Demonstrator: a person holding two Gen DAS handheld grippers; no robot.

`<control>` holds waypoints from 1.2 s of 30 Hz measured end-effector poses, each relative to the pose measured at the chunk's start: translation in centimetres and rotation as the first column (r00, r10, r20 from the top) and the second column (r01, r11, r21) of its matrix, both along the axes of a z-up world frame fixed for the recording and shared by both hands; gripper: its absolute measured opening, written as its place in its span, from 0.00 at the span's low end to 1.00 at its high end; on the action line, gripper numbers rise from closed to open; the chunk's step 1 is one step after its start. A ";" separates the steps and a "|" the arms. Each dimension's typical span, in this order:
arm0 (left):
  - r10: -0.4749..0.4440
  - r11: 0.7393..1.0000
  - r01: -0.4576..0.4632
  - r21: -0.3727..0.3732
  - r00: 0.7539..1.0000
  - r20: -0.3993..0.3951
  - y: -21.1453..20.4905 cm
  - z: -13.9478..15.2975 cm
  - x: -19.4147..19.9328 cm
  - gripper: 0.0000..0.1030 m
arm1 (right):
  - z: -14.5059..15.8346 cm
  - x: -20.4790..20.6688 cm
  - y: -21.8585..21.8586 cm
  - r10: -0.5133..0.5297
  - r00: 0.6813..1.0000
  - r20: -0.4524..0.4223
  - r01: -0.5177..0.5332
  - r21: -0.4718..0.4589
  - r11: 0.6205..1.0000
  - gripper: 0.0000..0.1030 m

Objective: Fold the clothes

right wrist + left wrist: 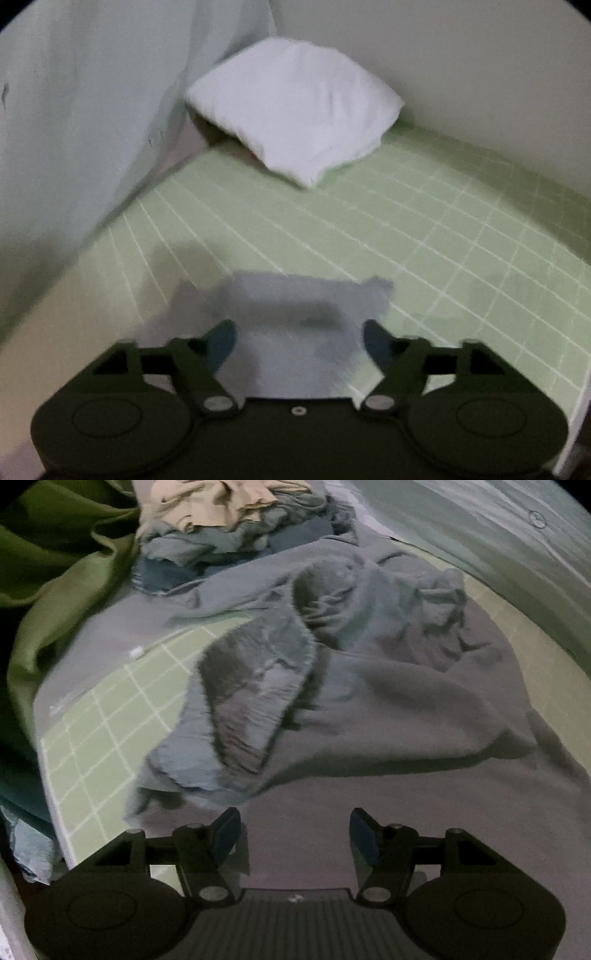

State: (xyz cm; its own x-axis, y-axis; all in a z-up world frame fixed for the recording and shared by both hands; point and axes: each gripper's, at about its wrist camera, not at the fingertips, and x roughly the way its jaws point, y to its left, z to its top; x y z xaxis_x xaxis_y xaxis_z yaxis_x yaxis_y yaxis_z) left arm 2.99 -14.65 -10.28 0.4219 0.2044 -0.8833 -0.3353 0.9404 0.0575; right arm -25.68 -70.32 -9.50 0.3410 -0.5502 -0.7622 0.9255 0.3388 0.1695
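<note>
The garment [369, 686], a grey-blue crumpled piece, lies spread on the bed just ahead of the left gripper [294, 830], with one rumpled flap turned over ahead and to the left of the fingers. The left gripper's jaws stand wide apart and hold nothing; grey cloth lies between and under the fingers [225, 832], though whether the tips touch it cannot be told. Farther ahead, past the garment, sits a stack [236, 528] of folded clothes, tan on top and blue-grey beneath. Left of the fingers the green checked sheet [110, 716] shows bare, and beyond it hangs an olive cloth [55, 590].

In the right wrist view the right gripper [300, 341] is likewise released, jaws spread wide, gripping nothing. A grey patch of cloth [295, 306], blurred, lies between and just ahead of its fingers [221, 343] on the sheet; contact cannot be told. Well ahead of the fingers a white pillow [295, 107] leans in the corner where the walls meet.
</note>
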 end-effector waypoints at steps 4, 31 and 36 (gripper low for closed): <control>-0.006 1.000 0.006 0.018 1.000 0.026 1.0 0.3 -0.2 0.73 | -1.5 0.3 0.3 -0.015 1.000 -0.010 0.015 0.070 0.997 0.83; 0.209 0.977 -0.203 -0.064 0.971 0.118 8.8 2.1 -1.8 0.80 | -4.2 0.9 0.4 -0.036 0.997 -0.072 0.044 0.115 0.992 0.93; 0.183 0.982 -0.179 -0.060 0.980 0.081 8.6 0.9 -2.0 0.80 | -4.2 0.9 -0.1 -0.054 0.996 -0.072 0.063 0.122 0.991 0.93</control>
State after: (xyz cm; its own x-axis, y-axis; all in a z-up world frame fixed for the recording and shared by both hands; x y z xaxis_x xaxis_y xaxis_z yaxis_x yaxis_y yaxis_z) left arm 0.99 -6.04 -9.43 0.4572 0.2387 -0.8567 -0.5017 0.8646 -0.0269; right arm -24.83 -70.41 -13.69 0.2561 -0.4672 -0.8462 0.9538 0.2641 0.1429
